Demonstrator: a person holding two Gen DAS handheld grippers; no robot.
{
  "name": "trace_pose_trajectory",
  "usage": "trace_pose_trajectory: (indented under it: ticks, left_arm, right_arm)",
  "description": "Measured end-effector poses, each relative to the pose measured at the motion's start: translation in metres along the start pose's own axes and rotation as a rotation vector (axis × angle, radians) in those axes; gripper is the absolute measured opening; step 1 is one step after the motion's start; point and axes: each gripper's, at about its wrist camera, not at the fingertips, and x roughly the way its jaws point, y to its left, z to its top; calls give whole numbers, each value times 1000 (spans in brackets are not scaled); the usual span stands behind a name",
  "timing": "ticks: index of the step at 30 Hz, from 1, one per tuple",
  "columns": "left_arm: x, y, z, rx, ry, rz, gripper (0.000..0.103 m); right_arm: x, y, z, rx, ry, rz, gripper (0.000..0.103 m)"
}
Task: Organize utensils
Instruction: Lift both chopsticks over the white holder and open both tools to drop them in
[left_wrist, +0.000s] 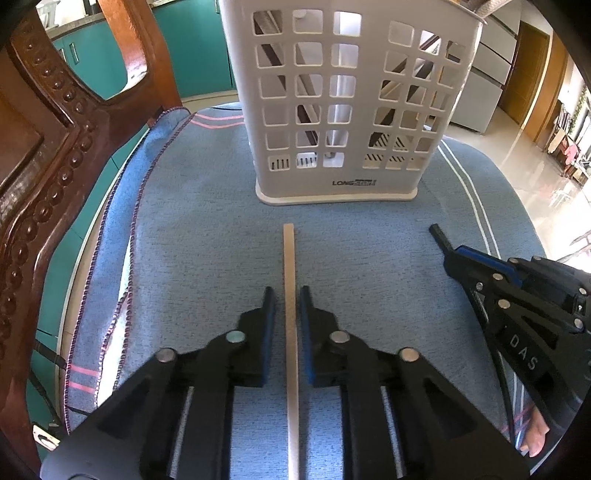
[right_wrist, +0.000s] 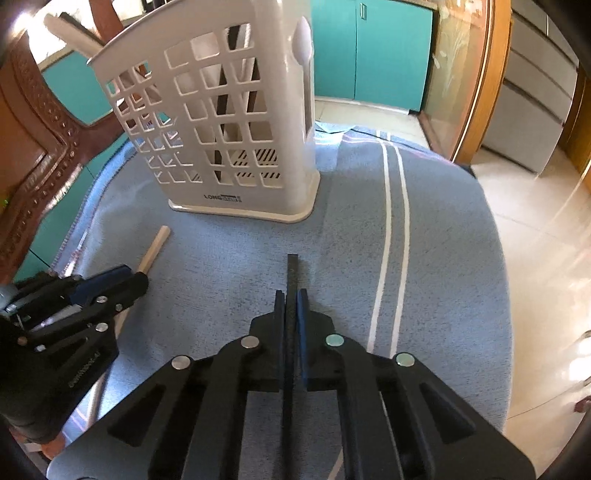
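A white perforated utensil holder (left_wrist: 340, 110) stands upright on the blue cloth and holds several utensils; it also shows in the right wrist view (right_wrist: 229, 122). A pale wooden chopstick (left_wrist: 290, 280) lies on the cloth between the fingers of my left gripper (left_wrist: 287, 299), with small gaps on both sides. Its end shows in the right wrist view (right_wrist: 157, 247). My right gripper (right_wrist: 291, 299) is shut on a black chopstick (right_wrist: 291, 273), whose tip (left_wrist: 437, 234) sticks out ahead of it.
The blue cloth (left_wrist: 184, 229) with white stripes (right_wrist: 391, 229) covers a round table. A carved wooden chair back (left_wrist: 55, 147) stands at the left edge. Teal cabinets (right_wrist: 369, 48) and a tiled floor (right_wrist: 535, 240) lie beyond the table.
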Motion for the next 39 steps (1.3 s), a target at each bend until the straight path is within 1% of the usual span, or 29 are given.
trace_pose_trajectory:
  ticks: [4, 6, 8, 10, 11, 13, 16, 19, 20, 24, 27, 28, 30, 31, 32, 34, 35, 37, 39]
  left_arm:
    - [0, -3, 0, -1, -4, 1, 7]
    - [-5, -3, 0, -13, -16, -3, 7]
    - [-16, -1, 2, -20, -43, -17, 7]
    - [-35, 1, 4, -24, -84, -34, 7]
    - [-54, 3, 5, -24, -127, -53, 7]
    - [-79, 6, 6, -28, -186, -74, 7]
    - [-133, 14, 13, -59, -313, -94, 7]
    - [-170, 23, 22, -92, -400, -94, 7]
    - [-187, 28, 27, -108, -445, -95, 7]
    - [-228, 41, 46, -133, -569, -98, 7]
    - [-251, 51, 65, -153, -656, -110, 7]
    - [-255, 53, 69, -160, -673, -116, 7]
    - [-263, 59, 78, -184, -717, -135, 7]
    - [-264, 59, 80, -192, -724, -140, 7]
    - [-264, 60, 81, -202, -728, -145, 7]
    - [-257, 65, 88, -227, -724, -163, 7]
    - [-254, 67, 88, -235, -724, -174, 7]
    - [-253, 66, 90, -243, -743, -175, 7]
    - [-255, 68, 88, -259, -782, -178, 7]
  right_arm:
    - [-5, -9, 5, 27, -12, 47, 7]
    - [-13, -10, 8, 30, -39, 68, 7]
    - [-26, -12, 12, 35, -63, 101, 7]
    - [-45, -15, 17, 37, -97, 163, 7]
    - [-53, -15, 19, 32, -112, 187, 7]
    - [-76, -17, 23, 19, -158, 248, 7]
    - [-106, -17, 29, -6, -218, 303, 7]
    - [-130, -10, 35, -26, -277, 332, 7]
    - [-141, -10, 38, -28, -302, 343, 7]
    - [-179, -7, 58, -43, -400, 371, 7]
    - [-206, -7, 78, -36, -490, 393, 7]
    - [-213, -9, 84, -28, -516, 393, 7]
    - [-232, -14, 96, 0, -596, 394, 7]
    - [-241, -16, 103, 19, -649, 392, 7]
    - [-247, -18, 107, 31, -683, 386, 7]
    - [-255, -22, 116, 72, -775, 351, 7]
    - [-258, -23, 117, 86, -802, 339, 7]
    - [-258, -24, 121, 106, -856, 287, 7]
    - [-248, -19, 123, 92, -885, 175, 7]
